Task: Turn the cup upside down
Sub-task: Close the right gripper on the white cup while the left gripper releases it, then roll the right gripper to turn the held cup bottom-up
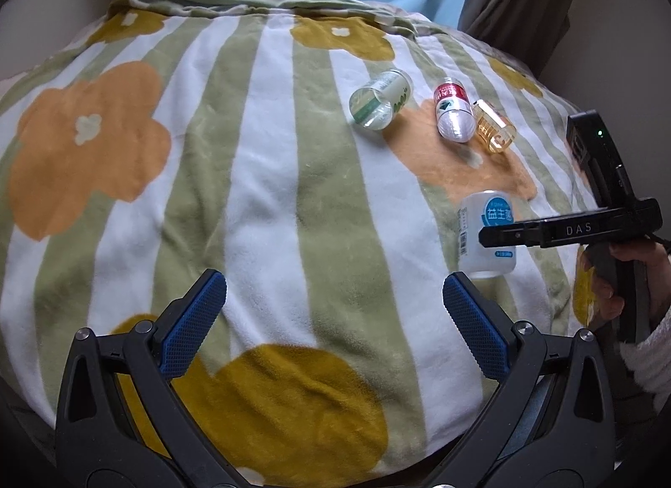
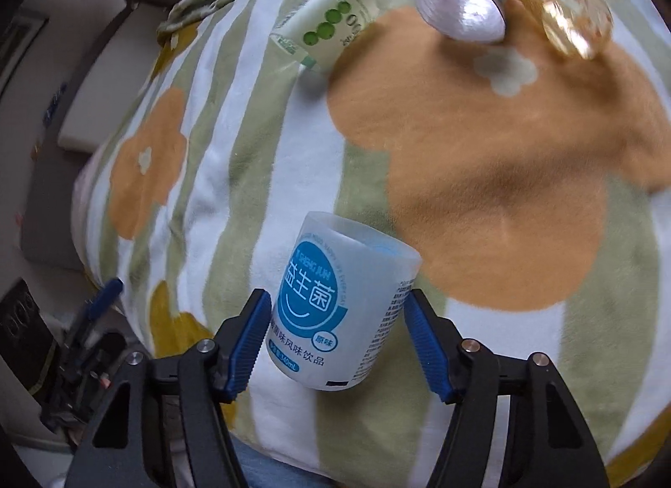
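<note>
Fleece blanket [image 1: 268, 177], striped, flowered, spread under everything. Frosted blue-label cup [image 2: 339, 311] stands on blanket between my right gripper [image 2: 335, 341] pads; long axis roughly upright, tilted slightly. Right pads flank cup sides, one looks touching, other barely apart; firm grip not certain. Left gripper [image 1: 335, 320] wide open, empty, left of cup, farther off.
</note>
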